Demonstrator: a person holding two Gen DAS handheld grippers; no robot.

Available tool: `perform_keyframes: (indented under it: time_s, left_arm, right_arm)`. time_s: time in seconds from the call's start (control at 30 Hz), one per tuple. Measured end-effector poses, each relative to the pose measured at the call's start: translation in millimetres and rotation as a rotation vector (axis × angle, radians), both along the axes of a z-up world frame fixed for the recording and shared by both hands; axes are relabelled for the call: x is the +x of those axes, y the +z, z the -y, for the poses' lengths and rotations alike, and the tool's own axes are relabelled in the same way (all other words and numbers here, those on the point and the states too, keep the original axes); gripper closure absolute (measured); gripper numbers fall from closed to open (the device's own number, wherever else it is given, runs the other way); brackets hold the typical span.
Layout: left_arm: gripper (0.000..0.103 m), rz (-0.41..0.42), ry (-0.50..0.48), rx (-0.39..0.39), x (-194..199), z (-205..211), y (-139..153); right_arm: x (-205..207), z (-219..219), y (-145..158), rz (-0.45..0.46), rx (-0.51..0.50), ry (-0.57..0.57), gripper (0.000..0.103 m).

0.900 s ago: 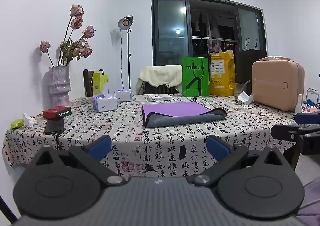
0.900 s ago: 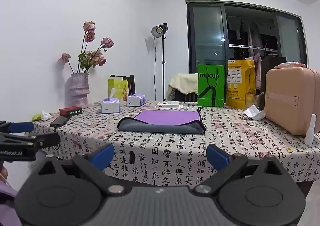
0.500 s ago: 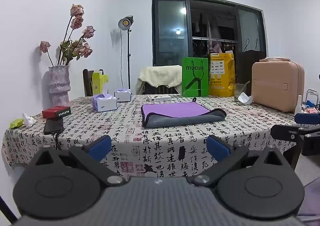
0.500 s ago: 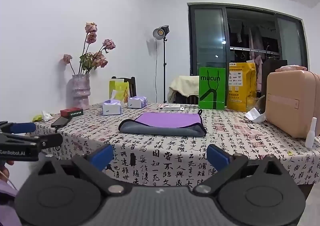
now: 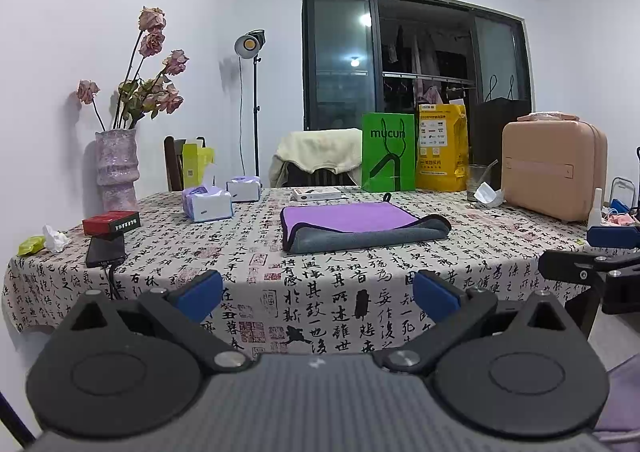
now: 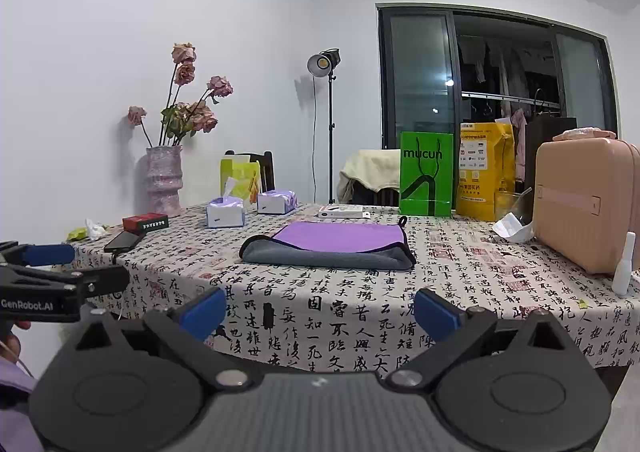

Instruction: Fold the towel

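nothing moved | left tool point(image 5: 318, 292), right tool point(image 6: 318, 310) gaping | towel point(image 5: 360, 226) folded mid-table

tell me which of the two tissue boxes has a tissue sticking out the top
The nearer tissue box: a white tissue stands up from it. The farther one shows none.

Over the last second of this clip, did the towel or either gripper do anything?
Very little. The right gripper drifted slightly, so the table sits a bit lower in its view. The left gripper held still. Both remain open and empty, short of the table. The towel lies folded where it was, untouched.
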State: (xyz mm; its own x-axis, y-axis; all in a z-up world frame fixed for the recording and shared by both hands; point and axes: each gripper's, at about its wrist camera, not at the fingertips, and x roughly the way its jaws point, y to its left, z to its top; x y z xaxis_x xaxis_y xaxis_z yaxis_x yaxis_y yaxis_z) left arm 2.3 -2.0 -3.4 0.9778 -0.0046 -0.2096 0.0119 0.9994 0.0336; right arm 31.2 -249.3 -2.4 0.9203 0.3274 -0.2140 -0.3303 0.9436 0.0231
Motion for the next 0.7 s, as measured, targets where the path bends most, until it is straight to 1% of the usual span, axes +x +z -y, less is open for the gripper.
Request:
perform_keyframes:
  time_s: [0.7]
  left_arm:
    - [0.0, -0.002, -0.004, 0.0, 0.4, -0.3, -0.7]
  right_arm:
    - [1.8, 0.4, -1.4, -0.011, 0.0, -0.005, 0.002]
